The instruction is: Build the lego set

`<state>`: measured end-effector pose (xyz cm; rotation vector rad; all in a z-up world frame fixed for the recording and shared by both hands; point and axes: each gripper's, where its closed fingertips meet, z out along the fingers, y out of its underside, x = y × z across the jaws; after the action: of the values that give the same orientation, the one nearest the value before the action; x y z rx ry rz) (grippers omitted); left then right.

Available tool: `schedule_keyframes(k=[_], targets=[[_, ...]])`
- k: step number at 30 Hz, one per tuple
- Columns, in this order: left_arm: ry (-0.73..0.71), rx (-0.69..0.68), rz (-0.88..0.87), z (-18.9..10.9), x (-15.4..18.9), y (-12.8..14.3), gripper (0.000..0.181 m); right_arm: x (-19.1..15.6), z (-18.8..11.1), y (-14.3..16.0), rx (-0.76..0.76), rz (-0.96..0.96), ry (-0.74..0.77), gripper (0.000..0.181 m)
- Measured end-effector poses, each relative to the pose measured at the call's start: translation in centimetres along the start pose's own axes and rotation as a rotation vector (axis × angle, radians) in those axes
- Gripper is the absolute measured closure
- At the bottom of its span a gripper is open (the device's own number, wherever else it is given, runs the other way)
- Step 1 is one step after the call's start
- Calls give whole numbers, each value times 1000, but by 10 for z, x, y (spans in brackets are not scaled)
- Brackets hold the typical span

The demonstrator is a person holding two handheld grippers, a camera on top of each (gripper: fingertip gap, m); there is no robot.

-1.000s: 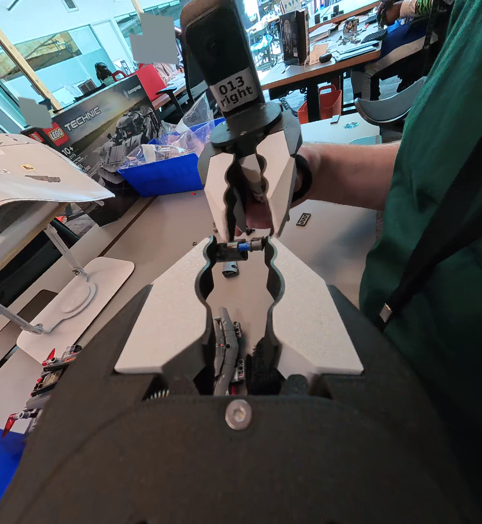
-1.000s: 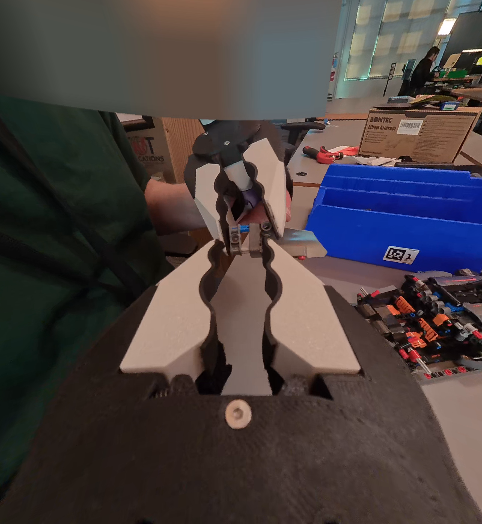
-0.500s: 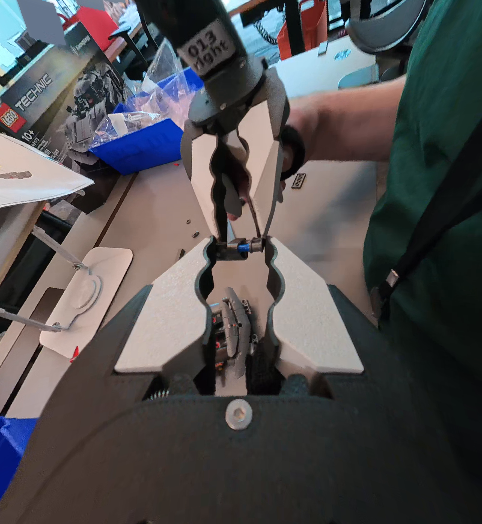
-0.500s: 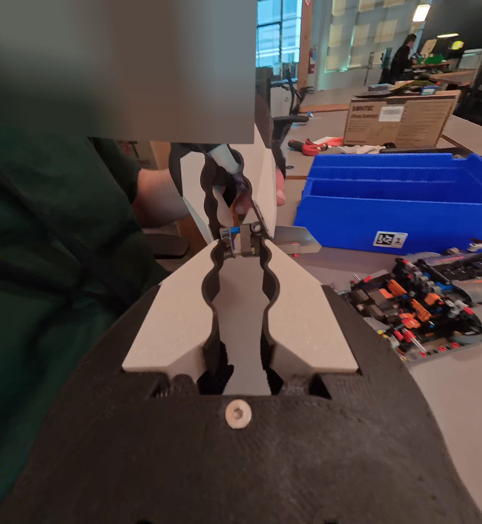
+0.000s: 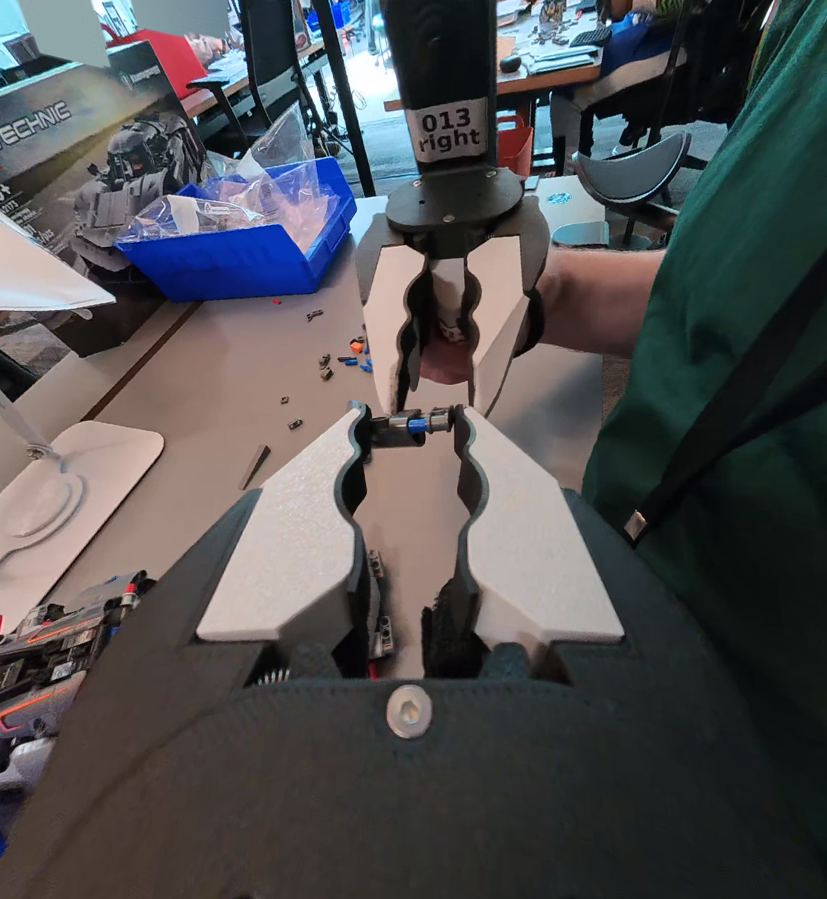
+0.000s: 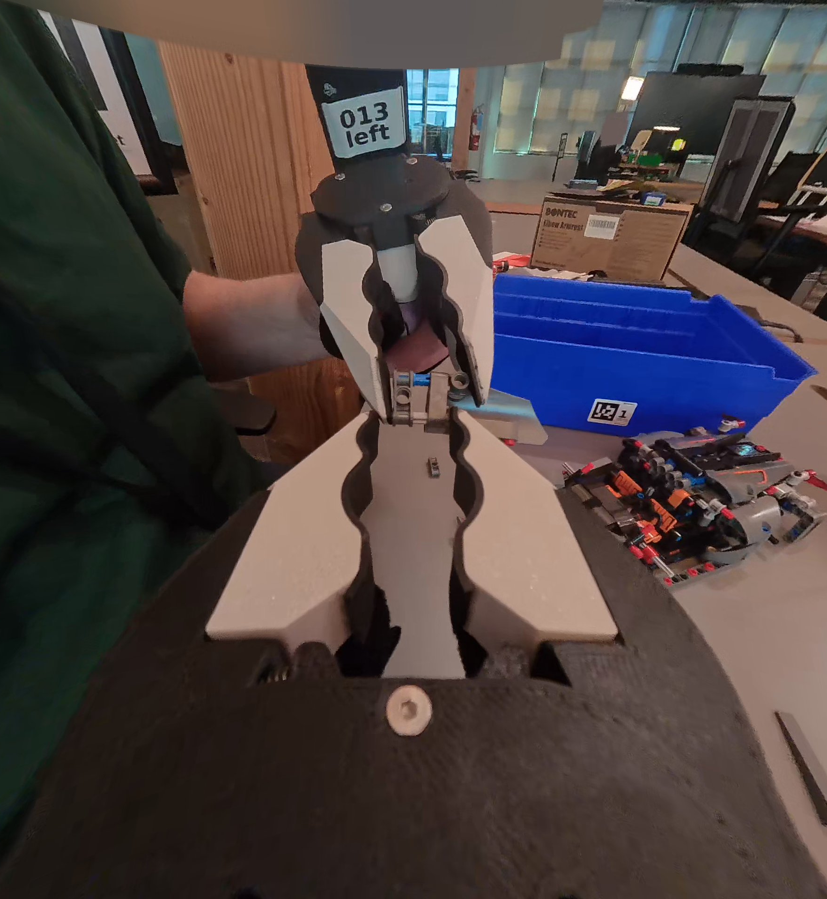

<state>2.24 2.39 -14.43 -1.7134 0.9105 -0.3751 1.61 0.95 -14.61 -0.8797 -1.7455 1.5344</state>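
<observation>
A small grey Technic piece with a blue pin (image 5: 411, 425) hangs above the table between both grippers, which meet tip to tip. My left gripper (image 5: 410, 422) is shut on its two ends. My right gripper (image 6: 412, 419) comes from the opposite side and is shut on the same piece (image 6: 414, 396). The right gripper's fingers (image 5: 392, 340) show in the left wrist view, the left gripper's fingers (image 6: 353, 311) in the right wrist view. The partly built model (image 6: 693, 501) lies on the table to the right and also shows in the left wrist view (image 5: 37, 642).
An empty blue bin (image 6: 645, 350) stands behind the model. Another blue bin with plastic bags (image 5: 236, 253), the set's box (image 5: 61, 146) and a booklet stand (image 5: 61, 486) are at left. Loose small pieces (image 5: 348, 357) lie on the table. A person in green is close by. My two grippers' fingertips are within a few centimetres of each other. The partly built model (image 6: 693, 501) is about 25 cm from both grippers' fingertips.
Both grippers stay closed on the small piece. The pair has shifted and tilted over the table, so the loose pieces and the model now show differently.
</observation>
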Motion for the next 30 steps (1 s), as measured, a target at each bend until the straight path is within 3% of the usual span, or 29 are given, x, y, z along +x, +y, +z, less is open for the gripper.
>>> schedule_keyframes(k=[15, 30], targets=[[57, 110, -127, 1, 2, -11, 149, -4, -6, -9, 264, 180, -119, 156], [77, 177, -207, -2, 1, -18, 151, 3, -13, -9, 304, 168, -97, 174]])
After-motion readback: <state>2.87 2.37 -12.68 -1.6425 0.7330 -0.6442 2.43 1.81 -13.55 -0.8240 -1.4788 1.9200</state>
